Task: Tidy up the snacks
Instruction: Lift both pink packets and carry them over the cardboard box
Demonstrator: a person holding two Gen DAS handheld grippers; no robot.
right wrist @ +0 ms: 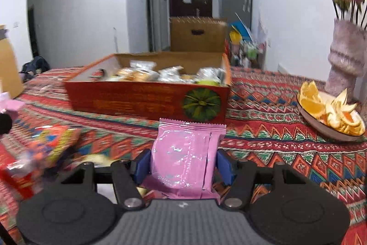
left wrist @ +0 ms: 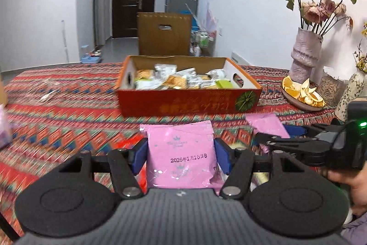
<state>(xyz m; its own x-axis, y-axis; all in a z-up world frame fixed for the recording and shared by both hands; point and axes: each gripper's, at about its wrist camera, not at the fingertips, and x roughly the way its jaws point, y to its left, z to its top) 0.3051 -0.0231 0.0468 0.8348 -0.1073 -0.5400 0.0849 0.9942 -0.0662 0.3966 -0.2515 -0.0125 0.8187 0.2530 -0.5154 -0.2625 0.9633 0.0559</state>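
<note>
On the left of the scene, the left gripper had its blue pads pinching a flat pink foil snack packet printed with a date by its two side edges, so that the packet stood upright and clear of the red zigzag-patterned tablecloth; held that way, it looked ready to be carried forward and dropped flat. Straight ahead, in the middle of the table, sat the shallow red-and-orange cardboard box, open at the top and already holding a loose heap of wrapped snacks, which made it the likely place for both packets. To the right, the right gripper was pressed in the same manner on a second pink foil packet with a crimped top edge, gripped at its sides with the seal pointing toward the box. A hand showed on that gripper's handle at the near right. Further snacks in red and yellow wrappers lay near the left of the right wrist view, blurred, apparently not yet sorted. At the far right stood a plate of orange peel and wedges and a mottled pink ceramic vase of faded roses, well apart from the box and outside the work.
</note>
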